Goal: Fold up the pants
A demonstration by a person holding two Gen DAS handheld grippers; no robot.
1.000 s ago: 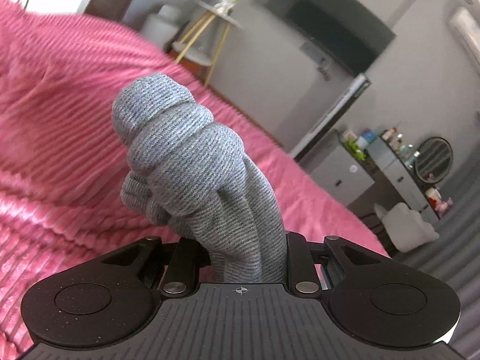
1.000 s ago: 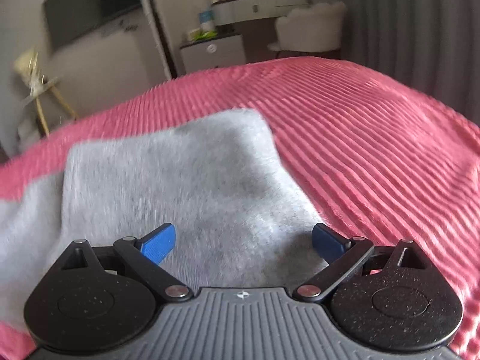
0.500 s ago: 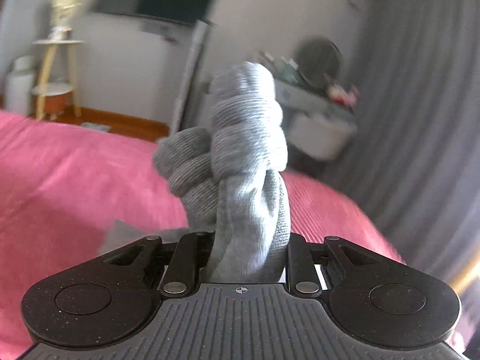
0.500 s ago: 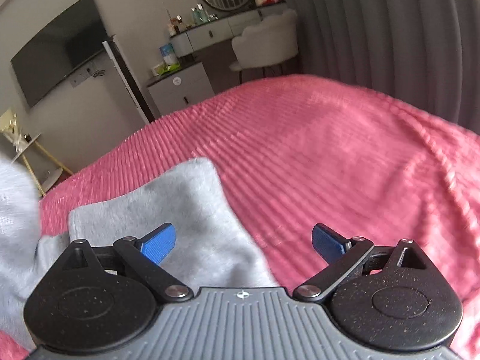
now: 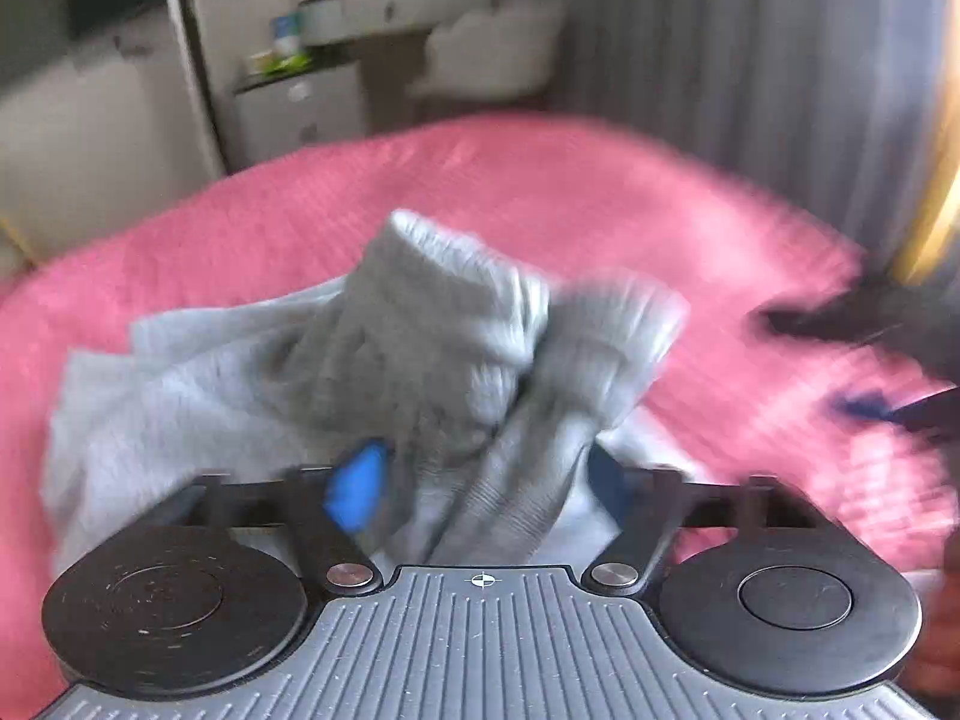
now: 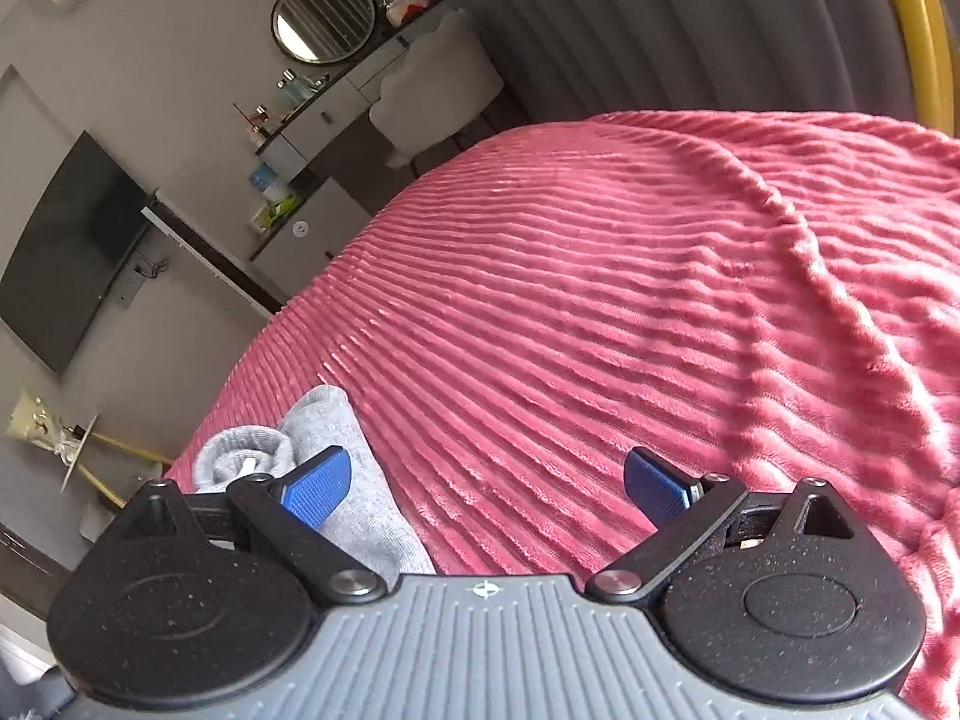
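The grey pants (image 5: pixel 384 372) lie in a heap on the pink ribbed bedspread (image 5: pixel 630 204), toward the left of the bed in the left wrist view, which is blurred. A ribbed cuff end (image 5: pixel 456 294) stands up from the middle of the heap, with a second rolled piece just to its right. The left tool (image 5: pixel 486 480) sits low over the near edge of the cloth with its blue-padded fingers (image 5: pixel 354 486) spread apart; a strip of grey fabric runs between them, but the pads do not look pressed onto it. At the right edge of that view a dark smeared shape (image 5: pixel 888 324) crosses the bedspread; it is too blurred to identify.

In the right wrist view the right tool (image 6: pixel 486 486) hangs over bare bedspread (image 6: pixel 600 300) with its fingers (image 6: pixel 318 486) wide apart and nothing between them. The pants (image 6: pixel 342 468) show only at the near left, behind the left finger, a rolled cuff beside a flat strip. Far beyond the bed stand a round mirror (image 6: pixel 324 18) over a dresser (image 6: pixel 336 114), a dark wall screen (image 6: pixel 66 240) to the left, and grey curtains (image 6: pixel 660 18) to the right.
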